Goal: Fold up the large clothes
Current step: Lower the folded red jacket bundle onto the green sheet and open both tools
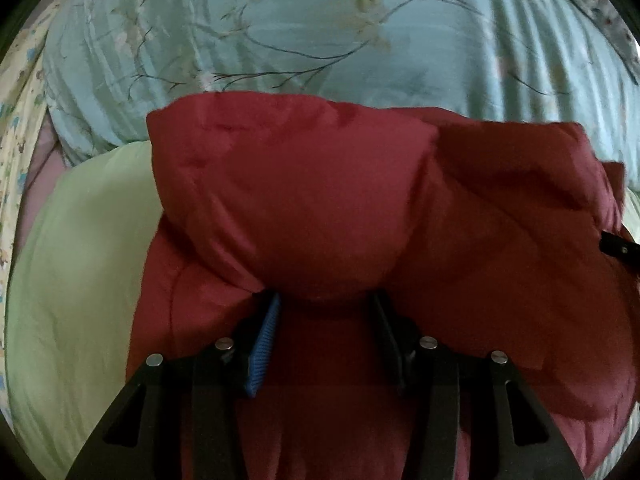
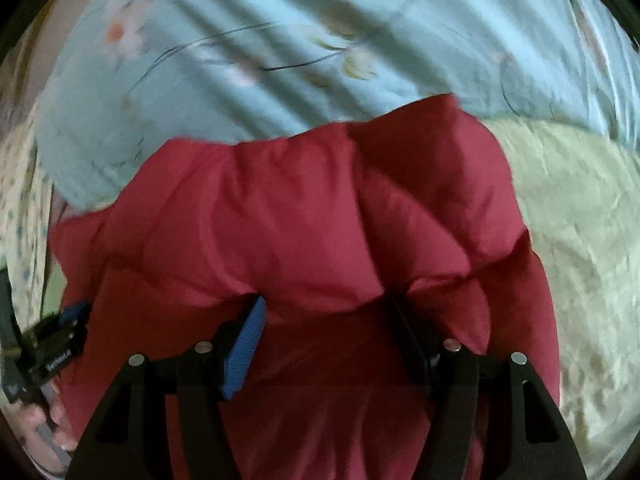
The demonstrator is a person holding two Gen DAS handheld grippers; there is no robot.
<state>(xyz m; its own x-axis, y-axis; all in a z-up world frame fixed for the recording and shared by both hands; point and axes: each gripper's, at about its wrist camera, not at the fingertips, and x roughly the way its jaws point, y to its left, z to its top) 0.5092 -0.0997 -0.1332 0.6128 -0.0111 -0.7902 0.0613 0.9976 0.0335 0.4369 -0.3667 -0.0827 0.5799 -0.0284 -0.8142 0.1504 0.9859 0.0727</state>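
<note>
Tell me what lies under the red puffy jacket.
The red jacket rests on a pale green sheet, with a light blue flowered quilt behind it. What lies directly beneath its middle is covered. Both the left gripper and the right gripper have their jaws pushed into its folds.

Dim indoor light, a bed filling the scene, pale green sheet (image 1: 80, 280) near and to the sides, light blue quilt with branch and blossom print (image 1: 280, 32) bunched across the far side, cream patterned fabric (image 1: 20, 128) at far left
</note>
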